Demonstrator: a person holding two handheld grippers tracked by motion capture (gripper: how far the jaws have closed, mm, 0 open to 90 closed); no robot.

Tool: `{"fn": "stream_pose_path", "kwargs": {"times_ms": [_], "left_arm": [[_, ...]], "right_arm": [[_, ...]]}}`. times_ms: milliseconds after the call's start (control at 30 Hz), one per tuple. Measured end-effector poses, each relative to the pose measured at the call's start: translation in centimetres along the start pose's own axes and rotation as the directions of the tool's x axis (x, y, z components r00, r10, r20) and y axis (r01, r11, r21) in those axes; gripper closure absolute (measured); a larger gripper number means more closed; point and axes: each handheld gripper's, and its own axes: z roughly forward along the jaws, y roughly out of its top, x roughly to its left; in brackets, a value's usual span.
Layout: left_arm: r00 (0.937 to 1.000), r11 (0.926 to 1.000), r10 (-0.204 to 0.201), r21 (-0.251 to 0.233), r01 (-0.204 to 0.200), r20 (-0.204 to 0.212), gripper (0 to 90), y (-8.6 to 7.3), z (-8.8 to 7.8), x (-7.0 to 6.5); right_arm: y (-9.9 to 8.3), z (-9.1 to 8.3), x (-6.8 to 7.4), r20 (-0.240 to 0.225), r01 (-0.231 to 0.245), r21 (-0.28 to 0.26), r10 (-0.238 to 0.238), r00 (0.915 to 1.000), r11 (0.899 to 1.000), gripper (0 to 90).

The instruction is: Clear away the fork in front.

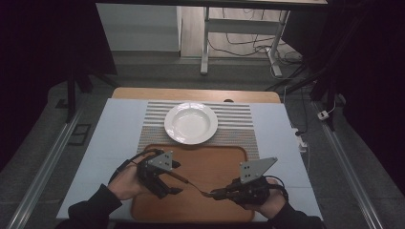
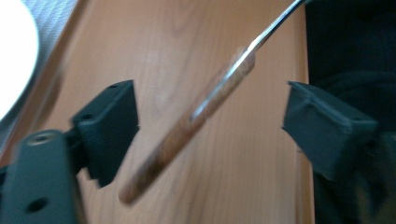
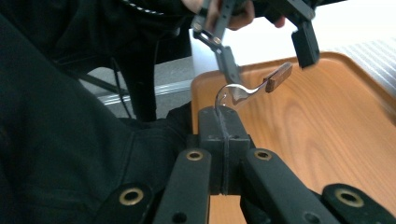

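Passing over the wooden tray (image 1: 210,164), a spoon (image 3: 261,86) was pinched by the right hand-held gripper (image 3: 225,116); the left hand-held gripper (image 2: 210,116), spread around its wooden handle (image 2: 187,130), was judged next to be pressed together on it.

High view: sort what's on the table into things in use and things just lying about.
In use:
- spoon, wooden handle, bowl end clamped in the right gripper
- left gripper, jaws open around the handle
- wooden tray beneath them

Lying about:
- white soup plate
- striped placemat
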Motion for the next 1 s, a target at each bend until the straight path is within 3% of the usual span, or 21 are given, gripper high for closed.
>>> {"fn": "stream_pose_path", "kwargs": {"times_ms": [200, 433, 633, 800, 867, 933, 1000], "left_arm": [[0.9967, 0.9962, 0.074, 0.043, -0.075, 0.034, 45.0, 0.4, 0.5, -0.4], [0.9885, 0.9902, 0.122, 0.057, -0.128, 0.089, 57.8, 0.7, 0.5, -0.9], [0.9717, 0.9789, 0.181, 0.067, -0.193, 0.152, 69.4, 0.8, 0.6, -1.2], [0.9497, 0.9612, 0.245, 0.078, -0.264, 0.194, 74.7, 0.8, 0.8, -1.6], [0.9366, 0.9497, 0.277, 0.087, -0.301, 0.215, 77.4, 0.7, 1.0, -1.7], [0.9328, 0.9466, 0.281, 0.094, -0.308, 0.225, 79.2, 0.6, 1.1, -1.8], [0.9357, 0.9494, 0.266, 0.105, -0.296, 0.232, 79.6, 0.5, 1.2, -1.8]], "right_arm": [[0.2, 0.3, 0.3, -0.042, 0.022, 0.015, -0.022, 0.9989, 1.0, 90.0], [0.2, 0.6, 0.4, -0.074, 0.043, 0.038, -0.041, 0.9964, 0.998, 90.0], [0.3, 0.7, 0.5, -0.101, 0.057, 0.053, -0.051, 0.9936, 0.997, 90.0], [0.2, 0.9, 0.4, -0.129, 0.044, 0.058, -0.037, 0.991, 0.997, 89.8], [0.0, 0.8, 0.2, -0.116, 0.032, 0.057, -0.026, 0.993, 0.998, 87.7], [-0.2, 0.7, -0.1, -0.099, 0.009, 0.062, -0.003, 0.9951, 0.998, 85.4], [-0.4, 0.8, -0.4, -0.066, -0.016, 0.067, 0.02, 0.9976, 0.998, 78.8]]}}
